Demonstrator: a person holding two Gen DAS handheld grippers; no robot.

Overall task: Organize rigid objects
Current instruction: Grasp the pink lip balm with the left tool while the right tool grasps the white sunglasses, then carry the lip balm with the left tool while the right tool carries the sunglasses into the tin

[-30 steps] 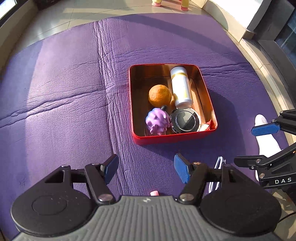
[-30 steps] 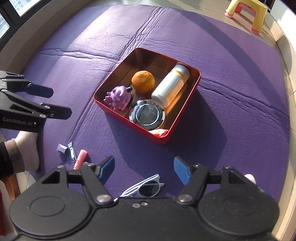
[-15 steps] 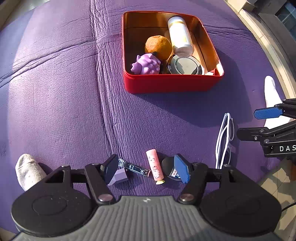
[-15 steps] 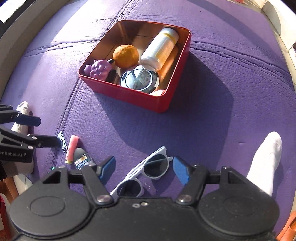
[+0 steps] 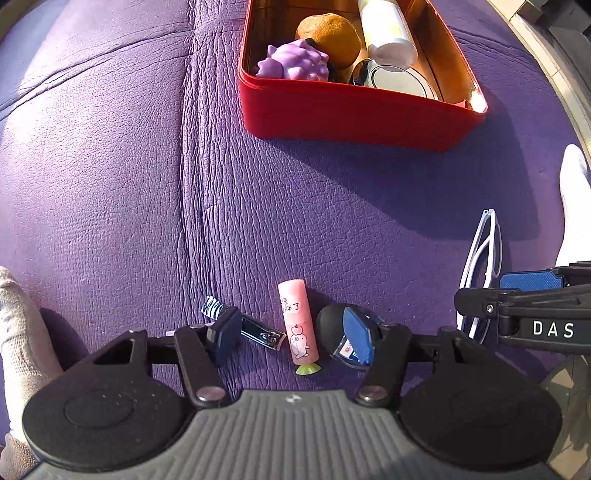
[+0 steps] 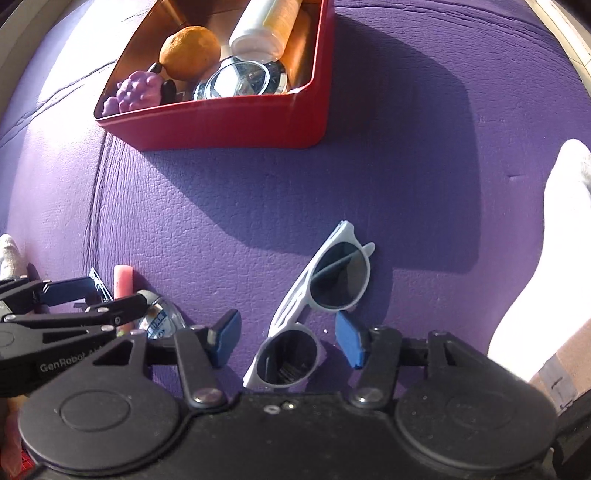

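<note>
Low over the purple mat, my left gripper (image 5: 291, 341) points almost straight down with its jaws closing. A pink tube (image 5: 297, 325) lies between its pads, untouched. A nail clipper (image 5: 258, 332) lies by the left pad and a black round item (image 5: 330, 326) by the right pad. My right gripper (image 6: 288, 339) is also closing, over white sunglasses (image 6: 332, 280). Their lower lens sits between the pads, which do not press on it. The red tin (image 5: 354, 110) beyond holds an orange ball (image 5: 328, 35), a purple spiky toy (image 5: 295, 61), a white bottle (image 5: 388, 33) and a round mirror (image 5: 399, 79).
A socked foot (image 5: 572, 206) rests on the mat at the right edge and another (image 5: 22, 332) at the left. The right gripper's fingers (image 5: 532, 280) reach in beside the sunglasses (image 5: 480, 251). Floor shows past the mat's right edge.
Both grippers have sunk toward the mat, so the tin has slid to the top of each view. Both pairs of jaws have narrowed. The small items and the sunglasses now lie between the pads.
</note>
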